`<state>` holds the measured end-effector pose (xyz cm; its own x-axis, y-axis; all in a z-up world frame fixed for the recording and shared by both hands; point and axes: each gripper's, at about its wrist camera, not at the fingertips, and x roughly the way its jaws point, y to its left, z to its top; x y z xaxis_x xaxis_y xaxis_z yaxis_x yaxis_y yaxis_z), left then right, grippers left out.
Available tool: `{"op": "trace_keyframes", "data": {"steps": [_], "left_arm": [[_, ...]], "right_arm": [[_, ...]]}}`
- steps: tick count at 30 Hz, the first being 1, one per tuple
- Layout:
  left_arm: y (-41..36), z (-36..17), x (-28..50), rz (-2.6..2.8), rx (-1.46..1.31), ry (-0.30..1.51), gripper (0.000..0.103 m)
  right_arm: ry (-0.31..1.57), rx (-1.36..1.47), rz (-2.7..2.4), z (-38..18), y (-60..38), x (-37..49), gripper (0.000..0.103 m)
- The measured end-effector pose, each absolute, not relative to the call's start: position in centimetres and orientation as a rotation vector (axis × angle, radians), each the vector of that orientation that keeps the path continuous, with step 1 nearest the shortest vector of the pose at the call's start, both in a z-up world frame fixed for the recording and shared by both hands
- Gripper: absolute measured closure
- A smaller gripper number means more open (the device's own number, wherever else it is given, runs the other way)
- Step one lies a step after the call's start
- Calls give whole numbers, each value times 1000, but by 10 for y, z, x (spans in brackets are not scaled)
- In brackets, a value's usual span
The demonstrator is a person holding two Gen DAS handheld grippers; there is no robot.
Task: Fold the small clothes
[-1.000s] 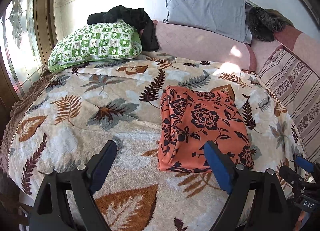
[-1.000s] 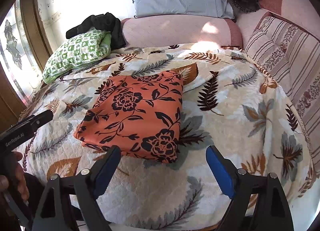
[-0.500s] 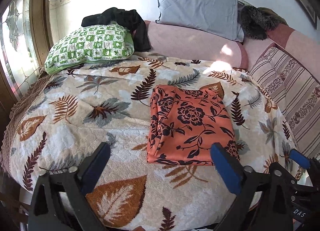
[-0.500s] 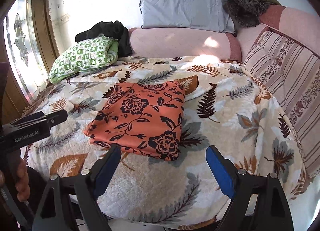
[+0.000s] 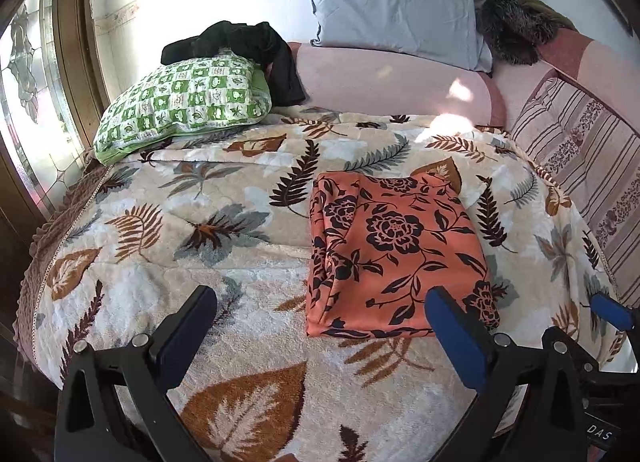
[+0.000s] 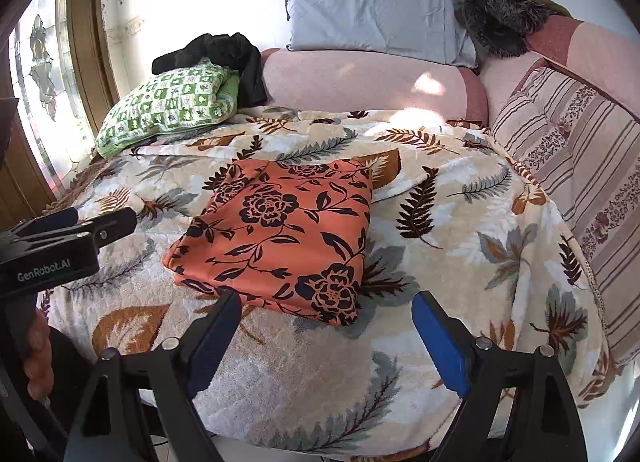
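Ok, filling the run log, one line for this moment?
orange floral garment: folded, on leaf blanket | left gripper: open, empty | right gripper: open, empty

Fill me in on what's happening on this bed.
A person holds a two-finger gripper in each hand over a bed covered with a leaf-print blanket. An orange floral garment lies on it, folded into a neat rectangle. The left gripper and the right gripper are both open, hold nothing, and sit at the bed's near edge, clear of the cloth. The fold looks done. A green checked pillow with dark clothing on it lies by the window.
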<state>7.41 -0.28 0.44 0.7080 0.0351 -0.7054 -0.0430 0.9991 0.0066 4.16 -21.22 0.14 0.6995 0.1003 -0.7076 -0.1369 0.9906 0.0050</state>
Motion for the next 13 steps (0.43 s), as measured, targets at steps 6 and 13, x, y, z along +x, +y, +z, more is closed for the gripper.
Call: {"op": "trace_keyframes", "data": {"steps": [6,13], "left_arm": [[-3,4,78,35,-11,789,0],[-12,2,90,-50,-6,799,0]], "right_arm": [[790,-55,98,3,-212,52,14],[804,-48,88,1,-211,65,14]]}}
